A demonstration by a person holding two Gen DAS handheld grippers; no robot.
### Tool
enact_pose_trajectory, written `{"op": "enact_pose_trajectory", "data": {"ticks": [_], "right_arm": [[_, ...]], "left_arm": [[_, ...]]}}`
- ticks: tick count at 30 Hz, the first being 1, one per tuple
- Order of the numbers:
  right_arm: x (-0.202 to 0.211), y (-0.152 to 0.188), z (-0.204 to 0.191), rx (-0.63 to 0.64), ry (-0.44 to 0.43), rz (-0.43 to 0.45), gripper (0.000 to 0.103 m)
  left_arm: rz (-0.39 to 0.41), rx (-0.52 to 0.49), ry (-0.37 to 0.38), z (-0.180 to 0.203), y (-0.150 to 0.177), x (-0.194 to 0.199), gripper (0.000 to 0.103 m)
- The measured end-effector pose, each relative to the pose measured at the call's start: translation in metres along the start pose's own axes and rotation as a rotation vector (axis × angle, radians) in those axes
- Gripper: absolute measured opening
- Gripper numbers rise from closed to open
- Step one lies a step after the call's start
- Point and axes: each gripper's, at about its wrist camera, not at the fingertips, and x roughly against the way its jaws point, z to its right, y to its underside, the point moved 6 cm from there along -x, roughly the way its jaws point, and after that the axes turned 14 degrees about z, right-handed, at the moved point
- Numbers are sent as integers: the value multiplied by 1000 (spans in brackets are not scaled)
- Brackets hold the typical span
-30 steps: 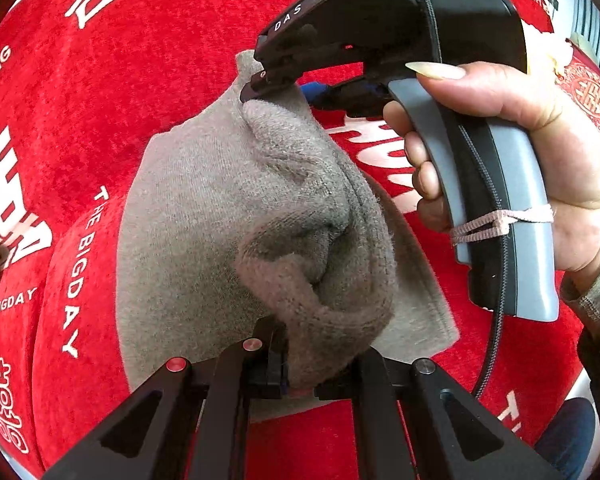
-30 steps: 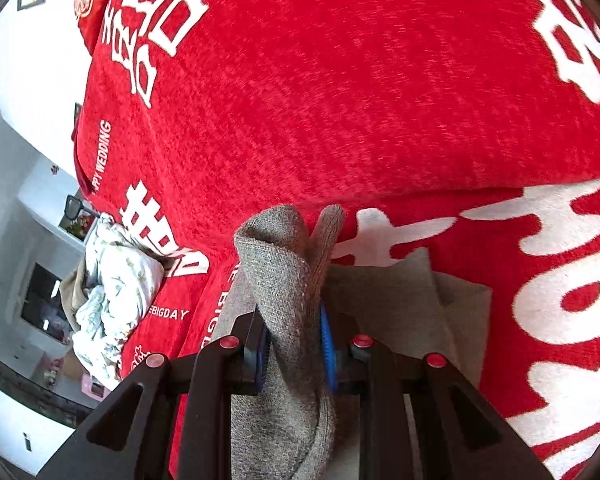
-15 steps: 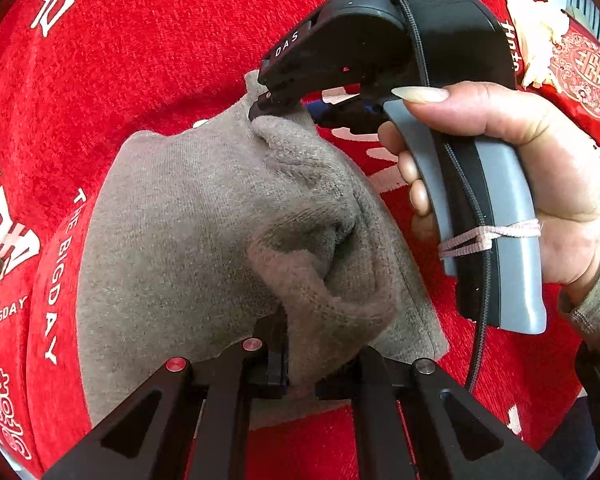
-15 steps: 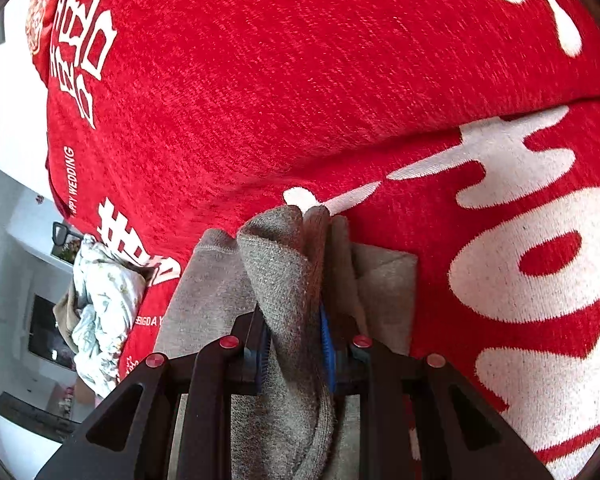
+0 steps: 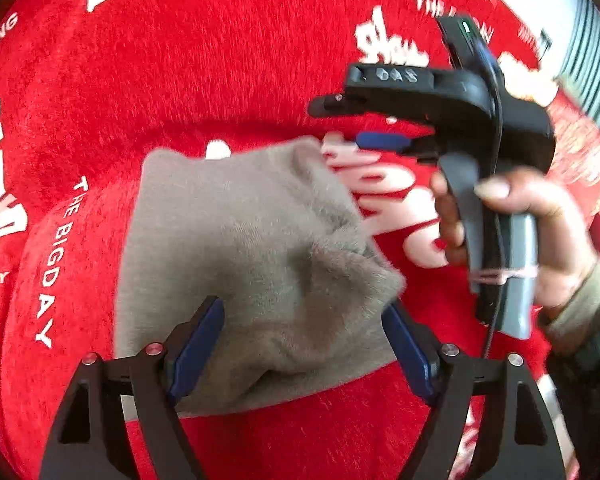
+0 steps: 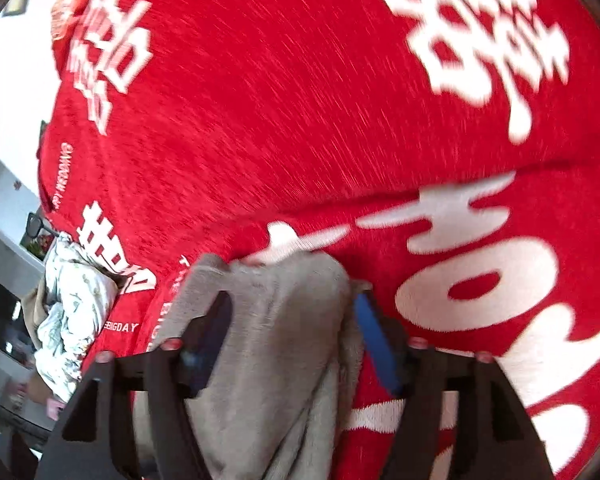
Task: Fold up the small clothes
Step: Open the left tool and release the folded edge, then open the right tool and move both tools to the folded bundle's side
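Note:
A small grey-brown knitted garment (image 5: 244, 256) lies folded over on a red plush blanket (image 5: 204, 64). My left gripper (image 5: 300, 312) is open, its blue-padded jaws spread on either side of the garment's near fold. In the left wrist view my right gripper (image 5: 340, 128) is open, lifted just off the garment's far right corner, held in a hand. In the right wrist view the garment (image 6: 276, 344) lies between and under the right gripper's (image 6: 292, 316) spread jaws. The frames are motion-blurred.
The red blanket (image 6: 300, 100) carries large white characters and English lettering. A crumpled white patterned cloth (image 6: 72, 308) lies at the blanket's left edge, with room furniture beyond it.
Both grippers have opened and let go of the garment. The raised fold has dropped onto the cloth below. My right gripper has pulled back to the right.

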Motion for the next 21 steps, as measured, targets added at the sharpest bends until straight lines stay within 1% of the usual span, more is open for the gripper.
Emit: {"op": "enact_pose_trajectory", "data": {"ticks": [1, 2, 3, 4, 5, 7, 8, 9, 10, 12, 13, 14, 15, 16, 17, 19, 21], "right_arm": [[4, -1, -6, -3, -24, -1, 74], [7, 0, -16, -17, -64, -14, 74], [7, 3, -23, -27, -94, -29, 74], [7, 8, -31, -39, -128, -50, 74], [6, 14, -36, -46, -149, -69, 74], [0, 31, -45, -55, -174, -121, 74], [-4, 40, -48, -52, -179, -147, 74], [-7, 50, -48, -47, -177, -169, 74], [-10, 56, -44, -44, -164, -179, 74], [-14, 65, -28, -33, -96, -171, 72], [-13, 65, -20, -40, -73, -154, 69], [-11, 65, -14, -60, -77, -141, 63], [-8, 65, -11, -71, -73, -137, 62], [-6, 65, -10, -71, -61, -133, 62], [1, 63, -12, -51, -31, -126, 63], [14, 61, -19, -2, 5, -104, 65], [30, 60, -33, 42, -21, -79, 65]], "left_arm": [[7, 9, 23, -3, -2, 6, 82], [27, 18, 24, -9, -6, 12, 82], [62, 27, -21, -22, -12, 19, 82], [78, 43, -67, -35, -16, 23, 82], [83, 67, -89, -47, -18, 24, 82], [67, 166, -115, -77, -18, 24, 82], [57, 186, -139, -87, -18, 20, 82], [31, 197, -202, -101, -15, 13, 82], [13, 186, -244, -109, -13, 6, 82], [-55, 141, -349, -124, -1, -16, 82], [-76, 143, -334, -125, 5, -23, 82], [-88, 152, -322, -124, 10, -28, 82], [-94, 157, -310, -121, 14, -32, 82], [-99, 146, -301, -116, 16, -33, 82], [-109, 115, -294, -108, 17, -34, 82], [-100, 87, -285, -98, 18, -31, 82], [-90, 89, -262, -92, 13, -28, 82]]}}
